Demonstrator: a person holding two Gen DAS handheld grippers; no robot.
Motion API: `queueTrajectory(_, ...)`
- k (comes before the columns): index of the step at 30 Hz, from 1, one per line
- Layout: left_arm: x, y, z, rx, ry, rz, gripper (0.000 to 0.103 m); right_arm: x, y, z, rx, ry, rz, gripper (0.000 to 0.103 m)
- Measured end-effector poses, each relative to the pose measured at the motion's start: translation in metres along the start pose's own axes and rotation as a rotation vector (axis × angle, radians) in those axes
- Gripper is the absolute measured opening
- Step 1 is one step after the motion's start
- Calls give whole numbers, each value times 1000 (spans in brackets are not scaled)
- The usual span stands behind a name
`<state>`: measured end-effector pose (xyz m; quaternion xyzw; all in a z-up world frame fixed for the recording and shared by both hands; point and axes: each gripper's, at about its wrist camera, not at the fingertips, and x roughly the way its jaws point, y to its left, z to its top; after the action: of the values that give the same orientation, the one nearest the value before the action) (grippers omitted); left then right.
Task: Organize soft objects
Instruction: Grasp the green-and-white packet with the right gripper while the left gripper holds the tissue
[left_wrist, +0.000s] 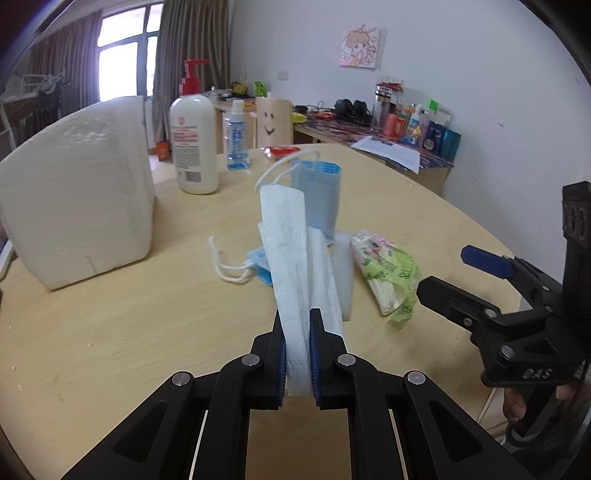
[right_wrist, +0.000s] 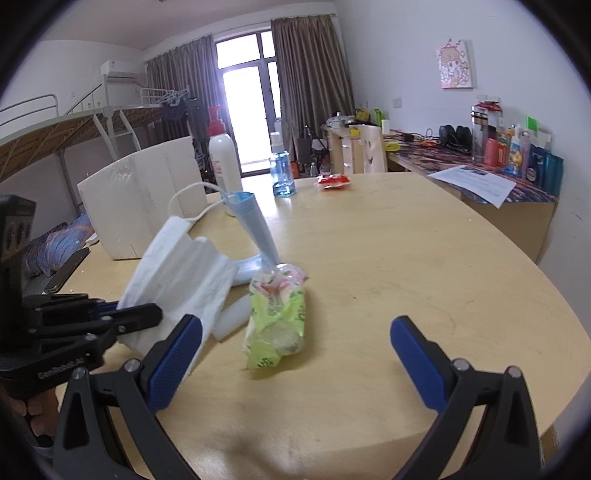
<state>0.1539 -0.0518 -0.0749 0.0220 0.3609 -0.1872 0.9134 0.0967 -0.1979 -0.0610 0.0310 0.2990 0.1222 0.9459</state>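
The left gripper (left_wrist: 297, 350) is clenched on a white face mask (left_wrist: 295, 266), its 2 blue-padded fingers (left_wrist: 281, 354) pinching the stitched hem so the pleated, papery fabric rises from them as a long folded strip above the pale wooden surface (left_wrist: 110, 325). A second, blue mask (left_wrist: 317, 195) stands behind it in a curled, cone-like shape (the right wrist view shows it tapering down to a point), with a thin white elastic loop (left_wrist: 280, 166) arching off its top. Another white loop (left_wrist: 225, 266) lies slack on the surface beside a crumpled blue edge. Just to the right rests a soft tissue pack (right_wrist: 277, 314) in crinkly green and pink plastic, lying lengthwise and touching a flat white foam strip (right_wrist: 232, 317). The right gripper (right_wrist: 295, 339) hangs released, its ribbed blue fingers (right_wrist: 417, 354) spread wide on either side of the pack without touching it. A blocky white foam box (left_wrist: 74, 192) with a pebbled skin sits at the left, near a smooth white pump bottle (left_wrist: 194, 144) and a clear blue-tinted bottle (left_wrist: 237, 136).
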Motion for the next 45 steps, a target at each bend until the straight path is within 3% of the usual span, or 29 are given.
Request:
queueTrajectory(18, -15, 29, -11, -70, -22, 19, 11, 33, 4, 4, 0, 132, -4, 102)
queueTrajectory(21, -16, 30, -12, -73, -27, 12, 11, 39, 5, 5, -12, 163, -19, 94)
queueTrajectory(25, -19, 34, -15, -78, -33, 6, 11, 50, 8, 3, -27, 222, -14, 65)
queueTrajectory(28, -21, 35, -16, -77, -34, -1, 11, 50, 12, 2, -42, 222, -55, 50)
queueTrajectory(29, -22, 35, -16, -75, -38, -4, 11, 50, 13, 2, -47, 221, -64, 40)
queueTrajectory(32, -27, 35, -17, -77, -48, -3, 11, 47, 15, 0, -43, 215, -64, 30)
queueTrajectory(45, -59, 27, -23, -63, -105, 9, 11, 15, 24, 2, -50, 154, -26, 27)
